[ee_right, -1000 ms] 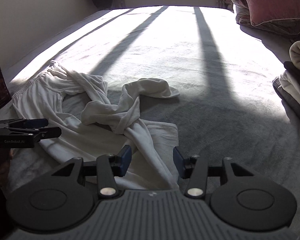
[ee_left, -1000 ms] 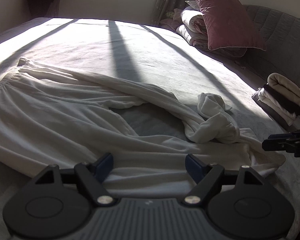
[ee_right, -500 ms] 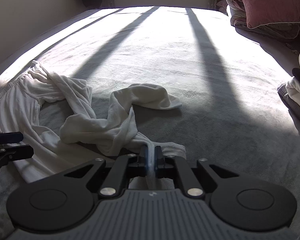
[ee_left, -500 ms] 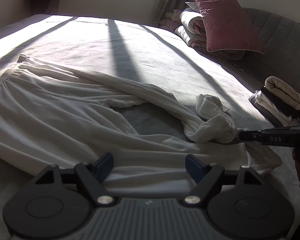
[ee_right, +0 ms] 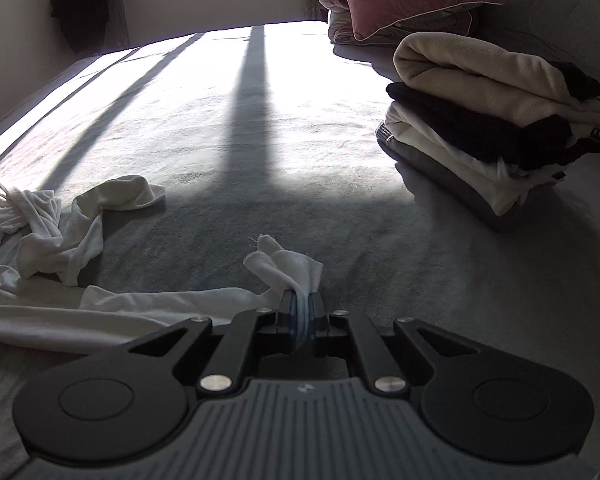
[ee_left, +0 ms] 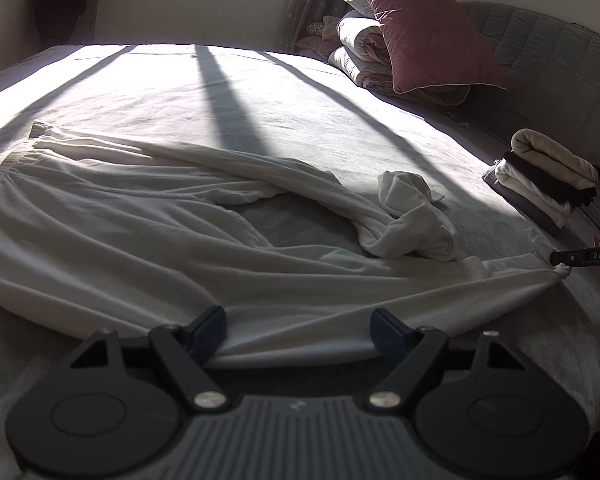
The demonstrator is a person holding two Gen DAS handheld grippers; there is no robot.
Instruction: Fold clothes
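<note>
Two hand-held grippers work the white trousers [ee_left: 140, 240] that lie across the bed [ee_left: 260, 112]. Nearest us, our left hand-held gripper [ee_left: 298, 326] hovers with its jaws wide apart over the near leg, touching no cloth that we can see. Our right hand-held gripper [ee_right: 300, 312] is clamped tight on the hem of that same leg, a tuft of cloth poking out past its tips; in the left view it shows as a dark bar at the right edge, with the leg drawn out flat toward it.

We judge this the spreading step: the near leg is being pulled straight before any fold. Just beyond it the far leg [ee_left: 412, 224] is bunched and twisted on itself, its cuff flopped over. Next, we think, the right must lay this hem down flat, then that knot wants opening out and drawing parallel, while the left pins the seat or waistband [ee_left: 4, 172] against sliding.

Farther off, a folded stack [ee_right: 488, 120] sits by the headboard, well apart, with a pillow [ee_left: 424, 32] behind.
</note>
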